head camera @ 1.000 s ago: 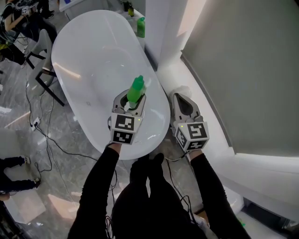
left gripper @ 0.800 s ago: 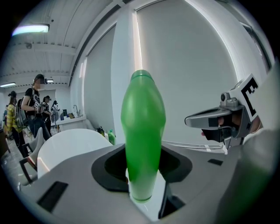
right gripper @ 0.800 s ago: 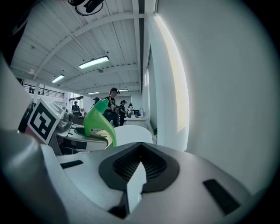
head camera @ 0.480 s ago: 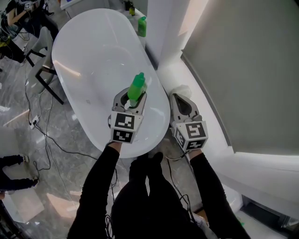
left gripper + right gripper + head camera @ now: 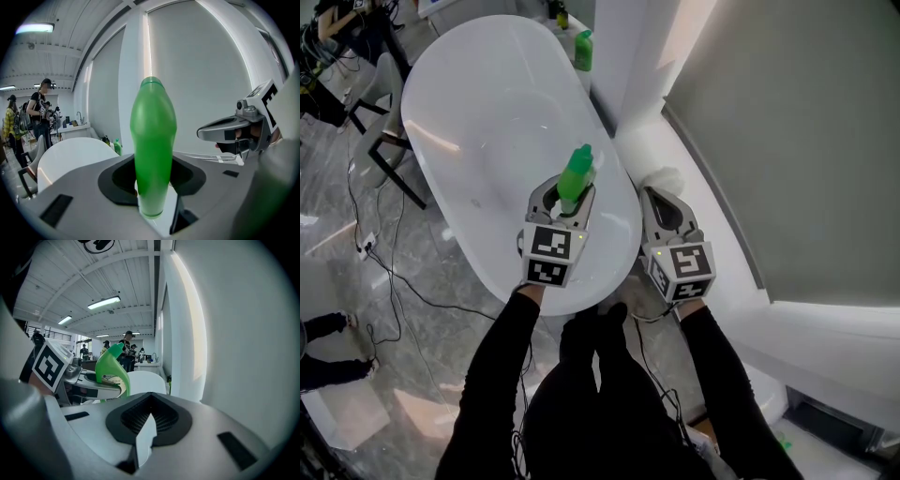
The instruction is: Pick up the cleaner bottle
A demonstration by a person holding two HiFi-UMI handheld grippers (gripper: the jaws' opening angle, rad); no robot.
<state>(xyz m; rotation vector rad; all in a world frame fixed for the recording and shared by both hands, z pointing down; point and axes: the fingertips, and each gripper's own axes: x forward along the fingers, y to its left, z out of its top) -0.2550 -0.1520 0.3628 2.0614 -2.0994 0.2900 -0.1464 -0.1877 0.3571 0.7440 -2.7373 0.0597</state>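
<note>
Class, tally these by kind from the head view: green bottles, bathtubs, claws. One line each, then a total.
green bottles: 2, one in the left claw, one by the tub's far end
bathtubs: 1
claws: 2, the left claw and the right claw
total: 5

The cleaner bottle [image 5: 152,140] is smooth green plastic, slightly glossy; the white bathtub [image 5: 478,103] shines (like glazed enamel); the floor [image 5: 422,366] looks polished stone.
</note>
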